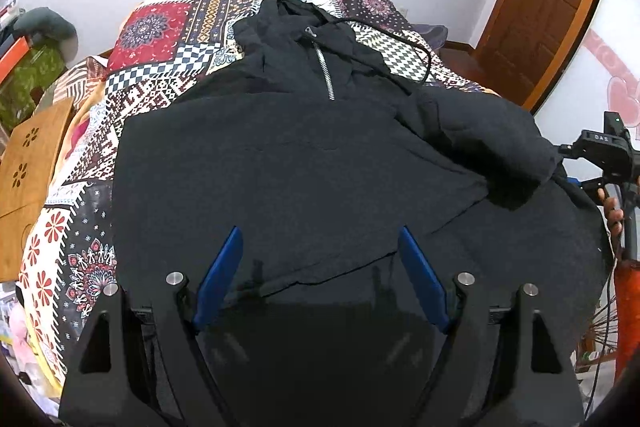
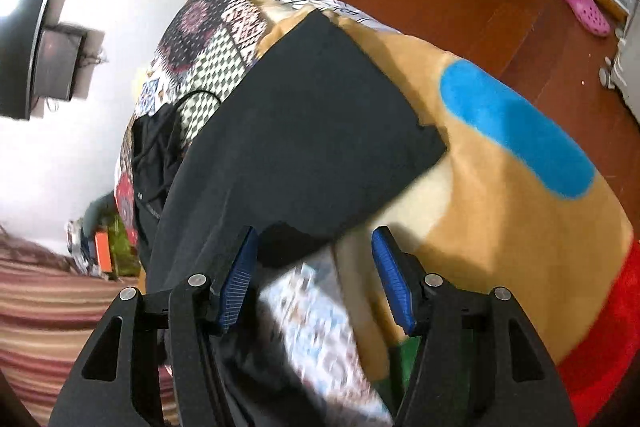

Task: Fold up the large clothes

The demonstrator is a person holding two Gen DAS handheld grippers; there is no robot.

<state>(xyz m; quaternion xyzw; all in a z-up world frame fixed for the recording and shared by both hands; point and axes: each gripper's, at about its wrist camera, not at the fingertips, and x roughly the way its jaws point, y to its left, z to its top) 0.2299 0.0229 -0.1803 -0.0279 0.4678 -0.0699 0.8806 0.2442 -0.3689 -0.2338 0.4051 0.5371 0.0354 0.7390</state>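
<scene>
Left tool: the left tool is seen from its own camera with its blue fingers spread wide; nothing is gripped between them, and dark cloth lies just beneath.
Garment: a black hooded sweatshirt is laid front-up on a bed covered by a patchwork bedspread; its hood and short metal zip point away from the left tool, so the long axis runs from the near hem to the far hood.
Sleeve: one sleeve is seen folded across the body on the right-hand side, ending near the right tool's handle.
Drawcord: a black cord is looped over the bedspread beside the hood.
Right tool: the right tool is held well open with nothing clamped; the picture is blurred, and an edge of the sweatshirt hangs just ahead of its fingers.
Key relation: the garment lies straight ahead of the left tool and off to the left of the right tool; the left tool is judged nearer the hem.
Writing: small pale lettering on the black cloth in the right view cannot be read; "DAS" is faintly legible on the right handle.
</scene>
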